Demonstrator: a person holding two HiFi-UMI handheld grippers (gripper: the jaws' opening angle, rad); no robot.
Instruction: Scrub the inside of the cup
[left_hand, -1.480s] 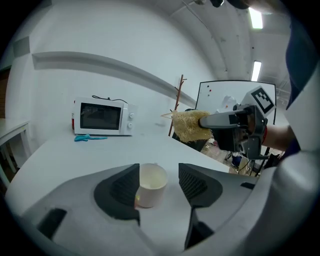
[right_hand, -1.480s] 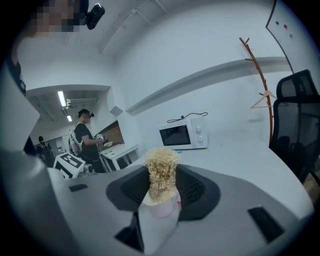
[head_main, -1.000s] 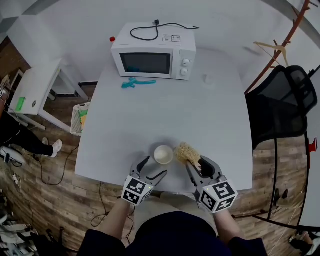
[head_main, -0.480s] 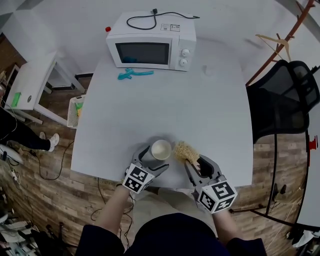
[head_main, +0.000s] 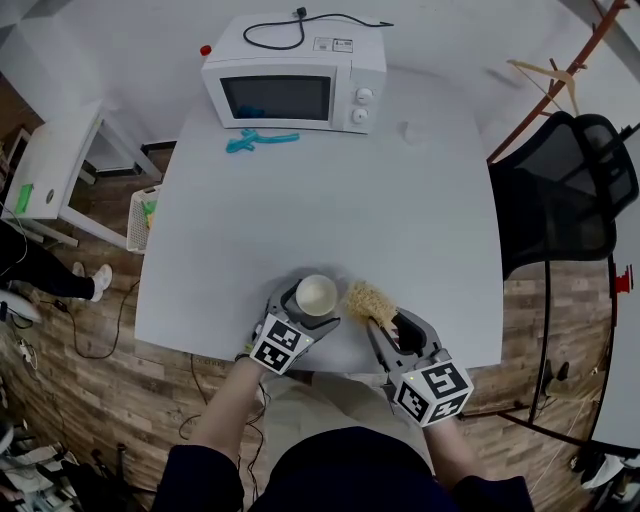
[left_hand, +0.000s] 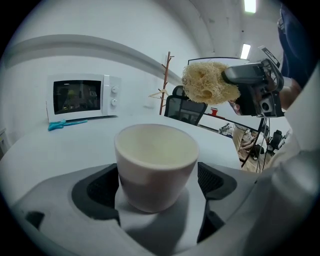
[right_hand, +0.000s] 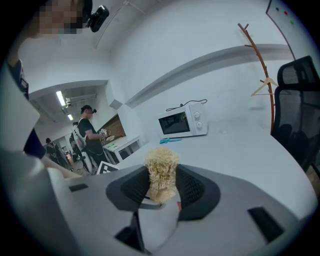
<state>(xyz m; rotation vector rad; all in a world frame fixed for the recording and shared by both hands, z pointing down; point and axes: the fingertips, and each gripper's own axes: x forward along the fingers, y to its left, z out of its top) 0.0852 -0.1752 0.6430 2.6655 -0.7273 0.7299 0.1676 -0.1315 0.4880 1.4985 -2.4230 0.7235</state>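
Observation:
A cream cup stands upright on the white table near its front edge. My left gripper reaches round it with its jaws spread wide. In the left gripper view the cup sits between the two dark pads, and no pad clearly presses on it. The jaws have just been opening, with the cup between them. Just right of the cup, my right gripper is shut on a tan fibrous scrubber. In the right gripper view the scrubber sticks up from between the pads.
A white microwave with a black cord on top stands at the table's far edge. A teal tool lies in front of it. A black chair and a coat stand are at the right. A basket sits on the floor at the left.
My left gripper has moved forward and down so that its jaws now flank the cup, and they stand wider. The right gripper and scrubber have stayed put.

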